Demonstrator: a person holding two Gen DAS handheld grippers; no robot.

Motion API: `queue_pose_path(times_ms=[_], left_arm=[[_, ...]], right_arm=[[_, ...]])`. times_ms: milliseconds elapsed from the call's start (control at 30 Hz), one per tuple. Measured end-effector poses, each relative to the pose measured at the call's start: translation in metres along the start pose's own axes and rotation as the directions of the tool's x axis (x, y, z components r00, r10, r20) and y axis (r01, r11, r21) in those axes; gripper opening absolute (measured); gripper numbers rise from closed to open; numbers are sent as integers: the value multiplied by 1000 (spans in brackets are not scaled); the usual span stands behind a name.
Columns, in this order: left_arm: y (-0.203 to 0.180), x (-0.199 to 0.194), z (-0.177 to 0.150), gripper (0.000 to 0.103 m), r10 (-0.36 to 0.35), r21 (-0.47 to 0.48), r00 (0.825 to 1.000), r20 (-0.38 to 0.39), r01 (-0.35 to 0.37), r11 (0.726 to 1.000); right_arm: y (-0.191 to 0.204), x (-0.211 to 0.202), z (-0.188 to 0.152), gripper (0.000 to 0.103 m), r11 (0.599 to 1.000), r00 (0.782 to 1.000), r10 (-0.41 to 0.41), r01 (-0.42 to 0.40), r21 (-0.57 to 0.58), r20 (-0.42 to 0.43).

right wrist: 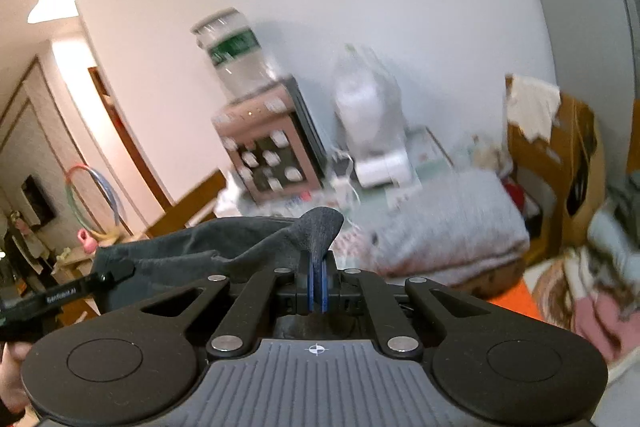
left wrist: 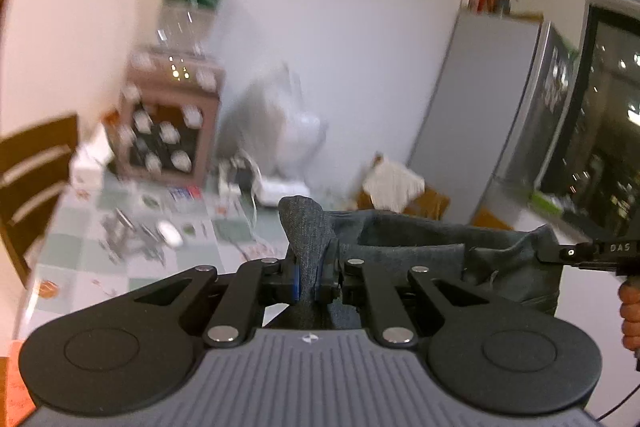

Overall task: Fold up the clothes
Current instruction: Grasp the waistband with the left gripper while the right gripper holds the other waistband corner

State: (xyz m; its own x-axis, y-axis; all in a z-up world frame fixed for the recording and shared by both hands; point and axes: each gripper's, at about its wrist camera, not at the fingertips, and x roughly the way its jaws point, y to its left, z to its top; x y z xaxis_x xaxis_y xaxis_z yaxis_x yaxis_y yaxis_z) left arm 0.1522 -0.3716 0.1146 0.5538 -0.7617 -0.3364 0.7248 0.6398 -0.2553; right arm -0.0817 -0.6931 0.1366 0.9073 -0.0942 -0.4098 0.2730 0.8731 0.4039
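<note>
Closest in, the left gripper (left wrist: 306, 285) has its blue-padded fingers pinched tight on a thick bunch of the dark grey-blue woven garment (left wrist: 404, 247), and the right gripper (right wrist: 318, 287) is likewise clamped, its pads nearly meeting over a thinner tongue of the same cloth that sticks up past the tips. Between the two tools the garment hangs in the air as a slack band, its upper edge sagging and rumpled rather than taut, with the rest dropping out of sight below the grippers. Just beyond it lies the pale green-and-white checked tabletop (left wrist: 92, 239), scattered with small blurred items, and in the right view a folded light grey knitted blanket (right wrist: 448, 227). Farther back stand a brown cabinet-style water dispenser with a clear bottle (left wrist: 176, 115) and a white plastic bag (left wrist: 288, 115) against the wall; heavy motion blur makes finer detail uncertain. The main risk appears to be the right grip: it seems to hold only a narrow edge, so a pull outward could strip the cloth free. Uneven bunching at the left could also fold a crease in crooked.
</note>
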Motion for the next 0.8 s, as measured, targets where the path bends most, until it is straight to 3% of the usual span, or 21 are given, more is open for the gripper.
queue_pose_path(times_ms=[233, 467, 600, 800], left_arm=[[-30, -111, -5, 12, 9, -31, 993, 117, -6, 1000], [-50, -196, -13, 12, 16, -106, 998, 63, -9, 994], [-48, -211, -28, 12, 31, -161, 999, -13, -33, 986], [-22, -170, -74, 12, 98, -217, 992, -82, -114, 969]], right_arm=[[46, -85, -18, 6, 999, 998, 18, -15, -48, 64], [76, -148, -31, 6, 998, 998, 44, -43, -36, 34], [73, -138, -42, 6, 999, 999, 38, -39, -23, -31], [50, -69, -79, 6, 1000, 993, 19, -22, -20, -120]])
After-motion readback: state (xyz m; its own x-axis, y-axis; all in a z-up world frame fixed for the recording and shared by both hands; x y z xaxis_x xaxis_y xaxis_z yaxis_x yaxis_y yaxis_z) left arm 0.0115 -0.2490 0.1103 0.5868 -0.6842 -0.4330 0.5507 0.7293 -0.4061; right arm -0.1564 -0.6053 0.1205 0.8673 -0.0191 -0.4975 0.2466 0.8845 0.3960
